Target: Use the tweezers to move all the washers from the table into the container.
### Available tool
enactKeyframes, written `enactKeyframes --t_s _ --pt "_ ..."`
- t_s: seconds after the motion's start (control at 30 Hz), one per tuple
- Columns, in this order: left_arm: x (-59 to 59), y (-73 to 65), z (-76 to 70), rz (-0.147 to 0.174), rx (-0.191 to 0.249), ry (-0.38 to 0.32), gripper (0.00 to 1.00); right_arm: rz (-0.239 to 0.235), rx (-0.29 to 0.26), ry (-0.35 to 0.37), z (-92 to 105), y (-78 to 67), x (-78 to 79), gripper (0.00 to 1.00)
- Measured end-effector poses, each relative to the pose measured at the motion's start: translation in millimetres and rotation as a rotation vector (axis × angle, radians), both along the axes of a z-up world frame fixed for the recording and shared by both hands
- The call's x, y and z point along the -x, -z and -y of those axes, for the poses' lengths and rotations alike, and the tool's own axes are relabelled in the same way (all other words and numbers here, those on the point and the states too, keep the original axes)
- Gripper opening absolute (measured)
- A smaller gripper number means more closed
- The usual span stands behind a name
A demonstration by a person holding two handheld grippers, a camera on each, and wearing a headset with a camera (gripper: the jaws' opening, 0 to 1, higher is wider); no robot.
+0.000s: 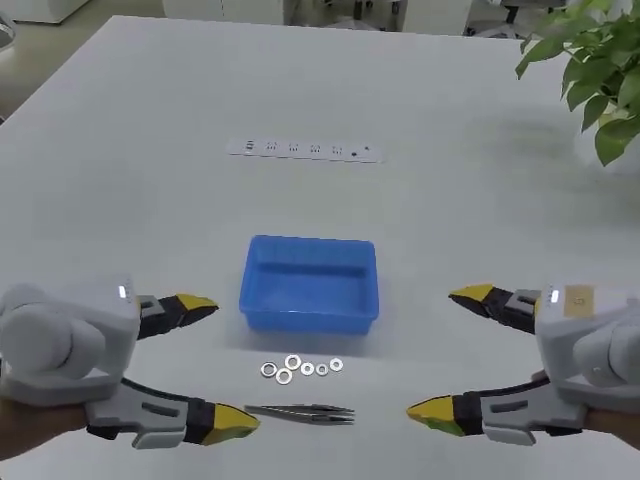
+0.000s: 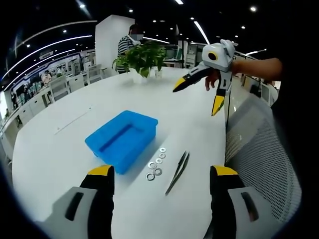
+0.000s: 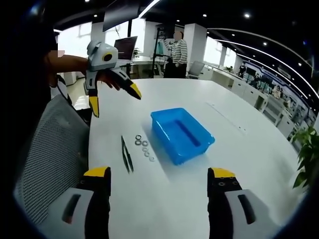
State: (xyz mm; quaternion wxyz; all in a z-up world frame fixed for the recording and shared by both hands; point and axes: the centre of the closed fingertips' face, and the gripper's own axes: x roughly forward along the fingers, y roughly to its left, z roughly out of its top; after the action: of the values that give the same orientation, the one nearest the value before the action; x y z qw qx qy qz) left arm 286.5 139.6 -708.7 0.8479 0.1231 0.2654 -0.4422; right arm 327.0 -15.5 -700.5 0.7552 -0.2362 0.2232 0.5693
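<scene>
A blue rectangular container (image 1: 310, 283) (image 2: 122, 138) (image 3: 181, 133) sits on the white table with nothing visible inside. Several small silver washers (image 1: 300, 368) (image 2: 155, 165) (image 3: 143, 147) lie in a short row just in front of it. Grey metal tweezers (image 1: 300, 412) (image 2: 177, 172) (image 3: 126, 153) lie flat beside the washers, nearer me. My left gripper (image 1: 226, 364) (image 2: 162, 172) (image 3: 113, 100) hovers open left of the tweezers, holding nothing. My right gripper (image 1: 448, 352) (image 2: 198, 95) (image 3: 159, 173) hovers open to their right, also holding nothing.
A white power strip (image 1: 303, 150) lies farther back on the table (image 1: 440, 120). A leafy green plant (image 1: 598, 60) (image 2: 142, 57) stands at the far right corner. A mesh chair (image 3: 47, 149) is at the near edge. People stand in the background.
</scene>
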Motion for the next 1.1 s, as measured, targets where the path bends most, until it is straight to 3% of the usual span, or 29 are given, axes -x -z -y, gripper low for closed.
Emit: enactKeyframes --t_s 0.53,0.87,1.1 --pt "3.7 13.4 7.0 -0.011 -0.01 0.062 0.71 0.014 0.032 -0.125 -22.2 14.0 10.7 0.67" --pt "9.0 26.4 11.2 -0.02 -0.05 0.126 0.56 0.018 0.058 -0.204 -36.2 26.1 18.2 0.56" --pt "12.6 37.4 14.0 -0.051 -0.076 0.179 0.45 -0.001 0.106 -0.265 -42.8 41.5 26.6 0.46"
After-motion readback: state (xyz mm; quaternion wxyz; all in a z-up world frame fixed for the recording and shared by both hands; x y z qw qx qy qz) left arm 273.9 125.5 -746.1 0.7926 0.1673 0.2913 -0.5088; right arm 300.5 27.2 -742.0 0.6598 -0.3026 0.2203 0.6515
